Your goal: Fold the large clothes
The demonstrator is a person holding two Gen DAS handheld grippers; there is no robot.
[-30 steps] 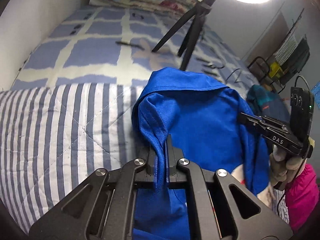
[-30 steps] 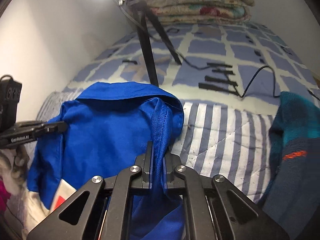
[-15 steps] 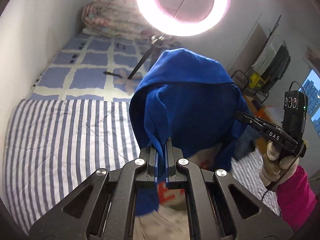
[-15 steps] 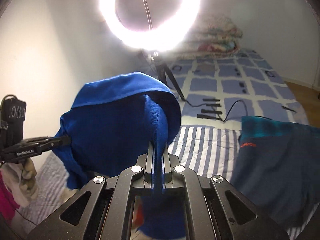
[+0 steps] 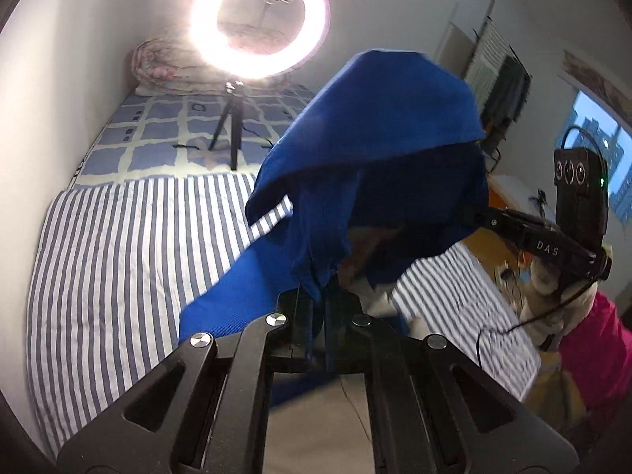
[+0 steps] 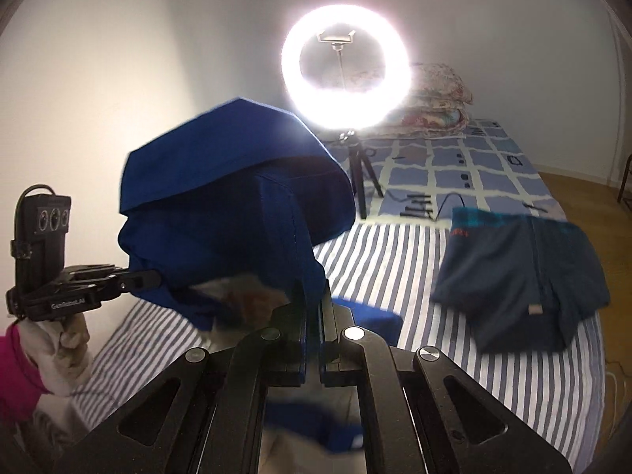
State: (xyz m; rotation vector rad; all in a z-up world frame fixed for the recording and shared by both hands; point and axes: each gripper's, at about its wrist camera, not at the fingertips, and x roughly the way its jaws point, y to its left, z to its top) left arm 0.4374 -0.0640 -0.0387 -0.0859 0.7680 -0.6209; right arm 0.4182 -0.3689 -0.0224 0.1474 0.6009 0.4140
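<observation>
A large blue garment hangs in the air above the striped bed, stretched between both grippers; it also shows in the right wrist view. My left gripper is shut on one edge of it. My right gripper is shut on another edge, and it shows from the side in the left wrist view. The left gripper shows at the left of the right wrist view. Part of the garment trails down onto the bed below. A pale inner lining shows underneath.
A striped blanket covers the near bed, a blue checked sheet the far part. A ring light on a tripod stands there, with cables. A folded dark teal garment lies at the right. Folded quilts lie at the head.
Both grippers have risen high with the blue garment, lifting most of it off the bed. The views now tilt up to show the ring light and walls.
</observation>
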